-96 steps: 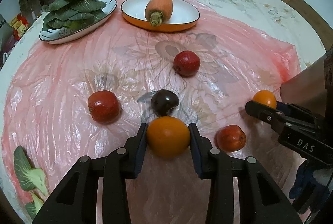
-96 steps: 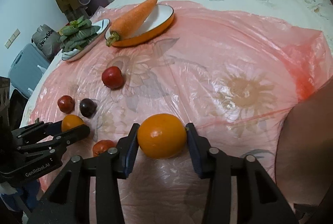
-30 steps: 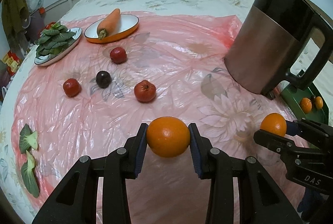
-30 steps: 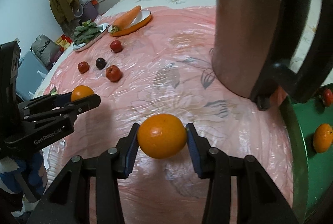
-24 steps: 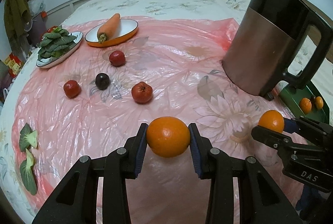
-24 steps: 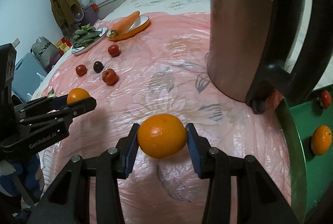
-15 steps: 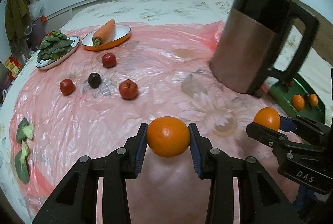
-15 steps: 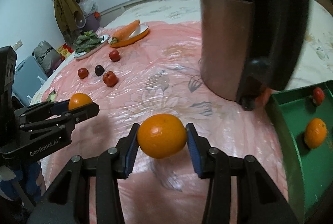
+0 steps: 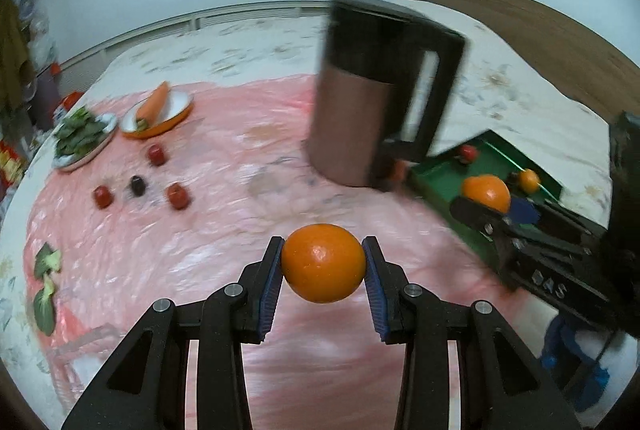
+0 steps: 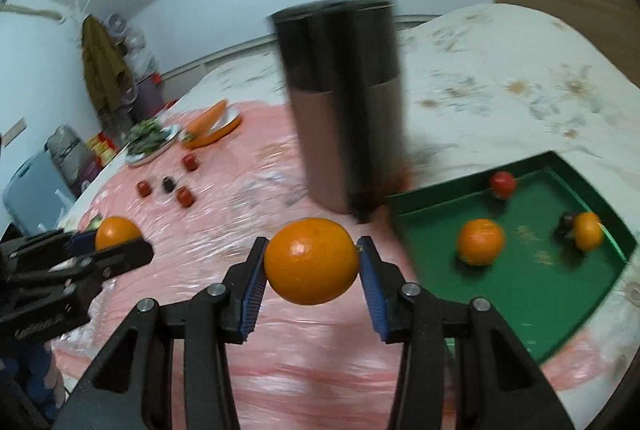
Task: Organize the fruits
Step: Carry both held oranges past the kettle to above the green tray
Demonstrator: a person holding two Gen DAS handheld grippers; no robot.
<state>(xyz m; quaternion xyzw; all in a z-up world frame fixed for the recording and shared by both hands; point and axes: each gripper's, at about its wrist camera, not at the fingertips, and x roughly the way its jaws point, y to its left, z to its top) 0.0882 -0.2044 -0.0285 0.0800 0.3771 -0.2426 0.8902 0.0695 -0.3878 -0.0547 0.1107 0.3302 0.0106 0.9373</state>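
Left gripper (image 9: pixel 323 268) clamps an orange (image 9: pixel 323 262) squarely between its pads; right gripper (image 10: pixel 311 270) likewise grips another orange (image 10: pixel 311 265).

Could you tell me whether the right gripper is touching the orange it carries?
Touching: the right wrist view shows both pads pressed against the orange held in the right gripper.

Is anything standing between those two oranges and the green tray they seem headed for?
Nothing visible blocks the right gripper; its orange hangs beside the green tray. The kettle stands just behind the tray's near corner, close to the left gripper's orange path.
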